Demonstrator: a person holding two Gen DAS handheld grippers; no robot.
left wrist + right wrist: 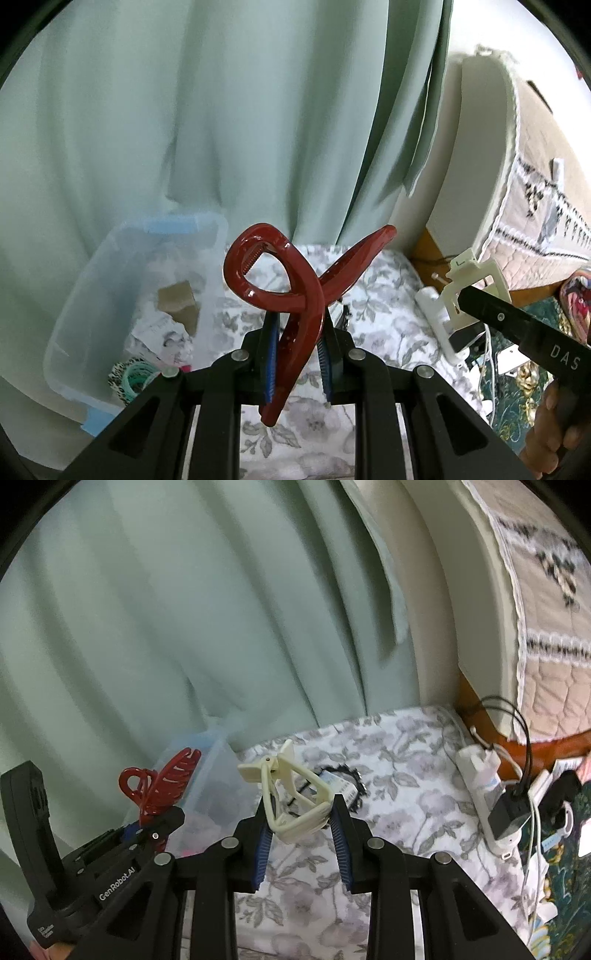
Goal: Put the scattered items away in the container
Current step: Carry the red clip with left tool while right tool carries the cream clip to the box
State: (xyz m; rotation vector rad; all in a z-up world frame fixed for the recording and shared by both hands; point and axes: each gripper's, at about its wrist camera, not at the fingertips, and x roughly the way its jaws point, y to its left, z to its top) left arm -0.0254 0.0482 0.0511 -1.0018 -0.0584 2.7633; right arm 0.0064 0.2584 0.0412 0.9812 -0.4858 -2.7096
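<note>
My left gripper (300, 325) is shut on a dark red hair claw clip (291, 295), held up above the flowered cloth (376, 314); the same red clip (166, 782) shows at the left of the right wrist view. My right gripper (301, 808) is shut on a cream hair claw clip (295, 797), also seen in the left wrist view as the cream clip (472, 280) at the right. A clear plastic container (110, 295) with blue latches stands at the left against the curtain, with paper, a brown card piece and hair ties inside. A black scrunchie (351, 779) lies on the cloth beyond the cream clip.
A pale green curtain (221, 110) hangs behind. A white power strip (484, 786) with a black plug and cables lies at the cloth's right edge. A bed with a quilted cover (546, 627) rises at the right. A hand (554, 435) holds the right tool.
</note>
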